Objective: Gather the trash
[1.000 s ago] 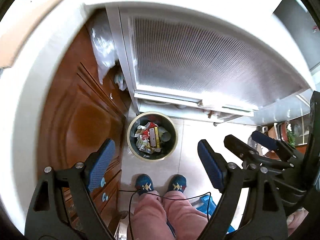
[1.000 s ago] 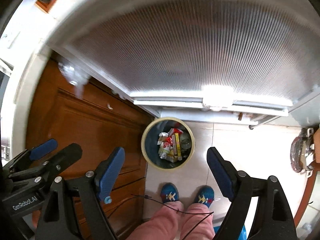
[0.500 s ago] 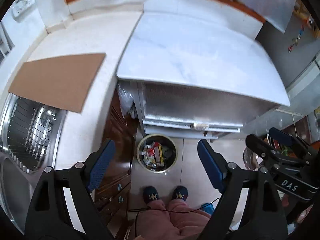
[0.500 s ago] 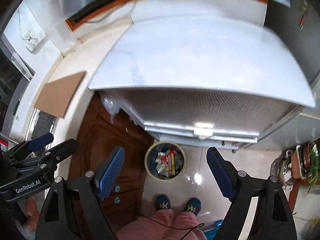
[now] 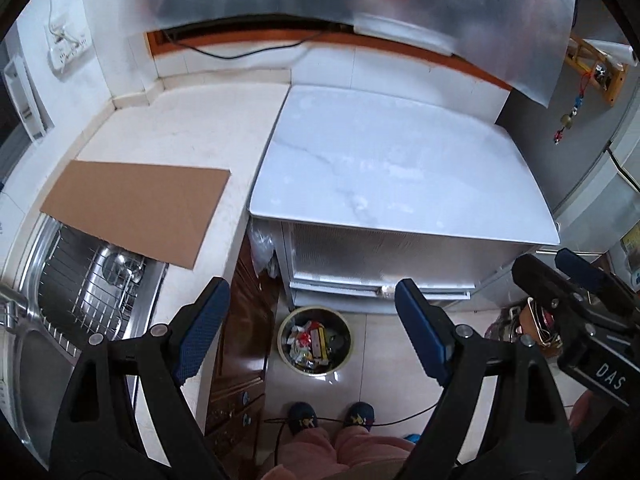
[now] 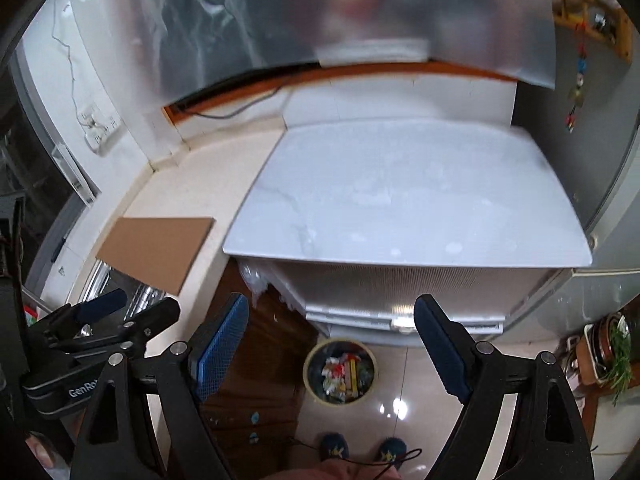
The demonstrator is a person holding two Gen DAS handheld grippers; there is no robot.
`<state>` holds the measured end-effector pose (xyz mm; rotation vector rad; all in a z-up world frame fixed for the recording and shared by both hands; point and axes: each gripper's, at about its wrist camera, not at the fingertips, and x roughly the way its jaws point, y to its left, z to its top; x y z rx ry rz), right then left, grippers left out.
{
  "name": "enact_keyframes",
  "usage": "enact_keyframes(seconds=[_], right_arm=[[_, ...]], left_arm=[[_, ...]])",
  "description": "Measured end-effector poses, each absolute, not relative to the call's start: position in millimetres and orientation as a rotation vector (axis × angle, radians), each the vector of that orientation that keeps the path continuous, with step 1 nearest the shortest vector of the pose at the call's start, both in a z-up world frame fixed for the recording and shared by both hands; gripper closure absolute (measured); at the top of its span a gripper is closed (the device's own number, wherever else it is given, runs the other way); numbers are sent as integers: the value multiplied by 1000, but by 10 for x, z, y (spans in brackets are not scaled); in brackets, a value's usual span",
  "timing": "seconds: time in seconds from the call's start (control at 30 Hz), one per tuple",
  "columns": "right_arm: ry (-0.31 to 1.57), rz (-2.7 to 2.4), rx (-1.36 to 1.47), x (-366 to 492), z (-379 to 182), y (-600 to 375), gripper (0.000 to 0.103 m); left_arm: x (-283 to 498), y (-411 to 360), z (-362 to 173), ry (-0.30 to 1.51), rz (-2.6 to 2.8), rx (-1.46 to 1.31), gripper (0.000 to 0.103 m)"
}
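Marble-white slab (image 5: 400, 160) fills the middle of both views, and nothing lies on it; the bin (image 5: 315, 341) sits on the floor at 6 o'clock, just in front of the cabinet under the slab, already packed w/ wrappers (image 5: 310, 338) (red, yellow, white bits). Both tools are up high, looking down. Left gripper (image 5: 310, 332) has its jaws spread wide, nothing between them; right gripper (image 6: 326, 344) likewise wide apart and empty. Each shows at the other's edge: right one at 4 o'clock in the left view, left one at 8 o'clock in the right view.

Step in hand, I'd judge: scanning for leftover trash, or finishing up. To do it well, sweep slowly over the counter (image 5: 180, 132) at 10 o'clock and the floor by the shoes (image 5: 332, 418), keep the jaws wide, and pick a target before dropping down. Cardboard (image 5: 136, 212) at 9 o'clock overhangs the sink (image 5: 92, 280); whether it counts as trash I can't tell. If so, pinch an edge, since it lies flat.

Hard to read: the top band is a blurred shiny sheet, contents unknown. Gap btw. counter cabinet and slab cabinet holds crumpled plastic (image 5: 262, 248), only partly seen. Clutter at 4 o'clock is half hidden behind the right gripper, and floor beyond the legs is cut off.
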<state>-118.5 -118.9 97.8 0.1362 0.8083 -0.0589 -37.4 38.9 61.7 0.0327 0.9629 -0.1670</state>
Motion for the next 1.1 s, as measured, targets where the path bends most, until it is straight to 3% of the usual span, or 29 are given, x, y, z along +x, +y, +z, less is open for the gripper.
enact_keyframes(seconds=[1.1], right_arm=[[719,-67,85,-1407,968,-978,16]], left_arm=[[-617,288,808,850,-137,76,21]])
